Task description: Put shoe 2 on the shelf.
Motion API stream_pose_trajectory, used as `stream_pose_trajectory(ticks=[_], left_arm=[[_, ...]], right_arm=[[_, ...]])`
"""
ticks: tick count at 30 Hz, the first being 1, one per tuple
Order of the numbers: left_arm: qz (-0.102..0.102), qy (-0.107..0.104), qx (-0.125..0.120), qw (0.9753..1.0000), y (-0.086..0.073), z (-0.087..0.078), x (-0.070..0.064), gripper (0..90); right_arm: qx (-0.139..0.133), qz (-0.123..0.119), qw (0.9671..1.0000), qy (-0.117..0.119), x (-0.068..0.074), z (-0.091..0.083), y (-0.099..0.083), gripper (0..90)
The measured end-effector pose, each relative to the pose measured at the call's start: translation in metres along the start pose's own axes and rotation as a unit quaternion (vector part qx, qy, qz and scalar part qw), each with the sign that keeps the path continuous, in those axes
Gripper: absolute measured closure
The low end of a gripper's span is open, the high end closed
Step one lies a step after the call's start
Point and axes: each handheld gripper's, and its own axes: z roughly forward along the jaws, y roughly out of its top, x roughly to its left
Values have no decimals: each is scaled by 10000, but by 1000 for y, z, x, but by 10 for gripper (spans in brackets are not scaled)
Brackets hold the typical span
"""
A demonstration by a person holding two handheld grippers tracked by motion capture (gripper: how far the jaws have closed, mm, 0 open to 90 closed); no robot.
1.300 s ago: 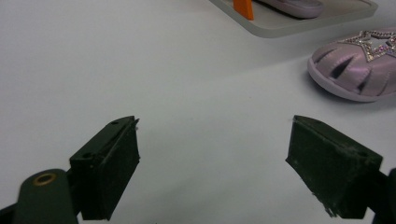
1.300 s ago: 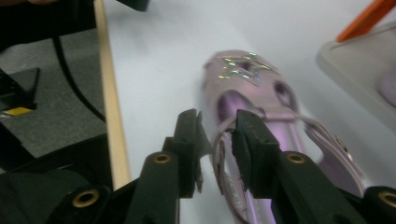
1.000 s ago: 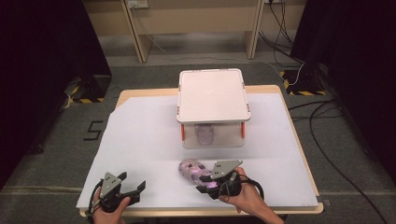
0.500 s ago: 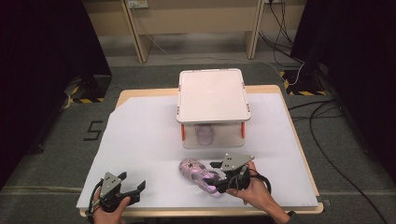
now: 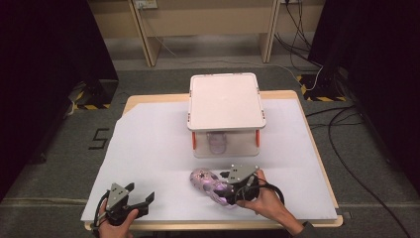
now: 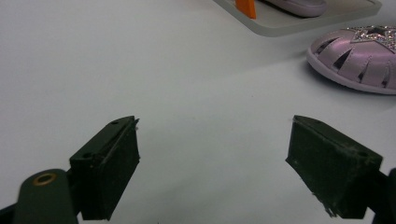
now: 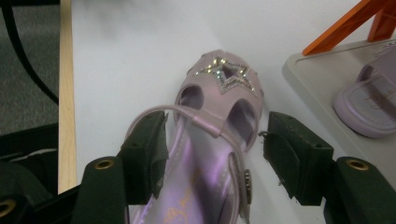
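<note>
My left gripper [image 5: 141, 201]: I hold it low at the near edge of the white sheet, well to the left of the box. Its jaws are spread wide with nothing between them. In the left gripper view they stand far apart over bare sheet.

White sheet [image 5: 148, 144]: it covers the table top. The box stands on it.

Purple sandal [image 5: 210, 186]: it lies on the sheet just in front of the box, toe pointing to the box. It has a shiny star [image 7: 227, 73] on top and a thin strap.

My right gripper [image 5: 229, 191]: it is at the heel end of the sandal, in front of the box. In the right gripper view the jaws are spread, one on each side of the sandal. The left jaw is right at the strap. The right jaw is a little way off. They do not squeeze it.

Box [image 5: 225, 101]: see-through, with a white lid and orange clips [image 5: 193, 140]. It sits near the middle of the sheet.

Second sandal [image 5: 216, 144]: it is inside the box, purple too.
</note>
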Motion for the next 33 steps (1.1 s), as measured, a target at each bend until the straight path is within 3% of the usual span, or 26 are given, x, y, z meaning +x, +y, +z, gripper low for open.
stream_pose_trajectory(ticks=[10, 17, 21, 33], left_arm=[[0, -13, -25, 10000, -1, -1, 0, 159], [21, -23, -11, 10000, -1, -1, -1, 159], [10, -22, -23, 10000, -1, -1, 0, 159], [10, -19, -9, 10000, -1, -2, 0, 159]], right_arm=[[209, -328, 9991, -186, 3, 15, 6, 481], [171, -707, 9968, -340, 7, 17, 7, 730], [177, -994, 9933, -561, 10, 12, 8, 792], [-123, -888, 9915, -941, 2, -22, 7, 848]])
